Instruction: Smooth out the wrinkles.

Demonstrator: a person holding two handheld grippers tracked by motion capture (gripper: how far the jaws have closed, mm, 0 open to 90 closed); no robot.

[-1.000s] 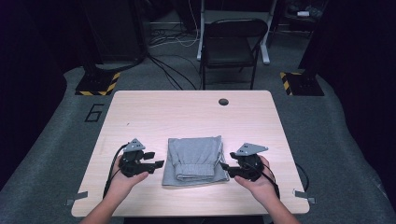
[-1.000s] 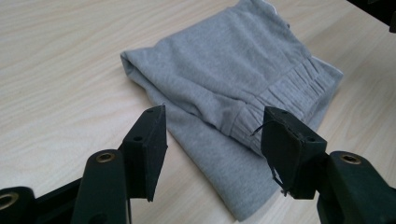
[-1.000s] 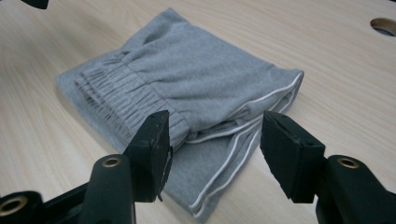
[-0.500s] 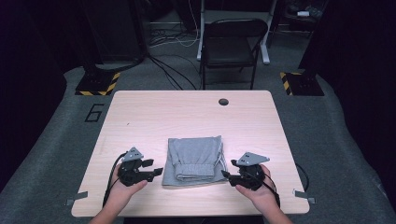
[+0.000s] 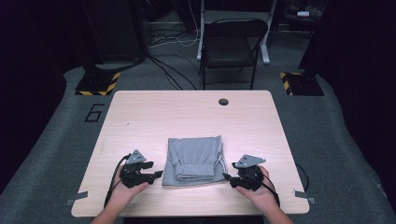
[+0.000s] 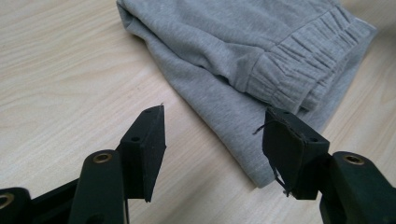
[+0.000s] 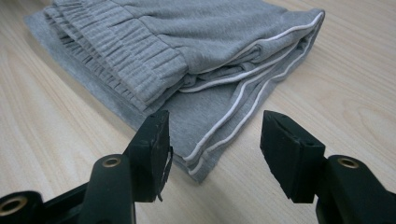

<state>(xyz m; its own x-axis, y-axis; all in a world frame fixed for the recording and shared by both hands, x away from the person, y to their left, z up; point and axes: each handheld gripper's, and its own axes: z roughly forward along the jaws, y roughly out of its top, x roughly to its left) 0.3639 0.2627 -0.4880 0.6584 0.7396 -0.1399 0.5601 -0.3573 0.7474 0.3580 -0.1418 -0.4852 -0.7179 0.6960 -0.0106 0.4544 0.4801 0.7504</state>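
Note:
A folded grey garment (image 5: pixel 194 160) with an elastic waistband and white side stripes lies on the wooden table (image 5: pixel 187 112), near its front edge. My left gripper (image 5: pixel 159 175) sits low at the garment's near left corner. In the left gripper view the garment (image 6: pixel 243 42) lies just ahead of the left gripper (image 6: pixel 215 114), whose jaws stand open with the corner's hem between them, untouched. My right gripper (image 5: pixel 227 177) is at the near right corner. In the right gripper view the right gripper (image 7: pixel 215 116) is open around the striped corner of the garment (image 7: pixel 187 32), pads apart from the cloth.
A small round hole (image 5: pixel 223 101) is in the table's far side. Behind the table stand a dark folding chair (image 5: pixel 236 44) and two floor bases with yellow-black stripes (image 5: pixel 98 84) (image 5: pixel 299 81). Cables run across the floor.
Both hands have sunk toward the tabletop and drawn slightly nearer the front edge. The garment has not moved, and both pairs of jaws stay as wide as before.

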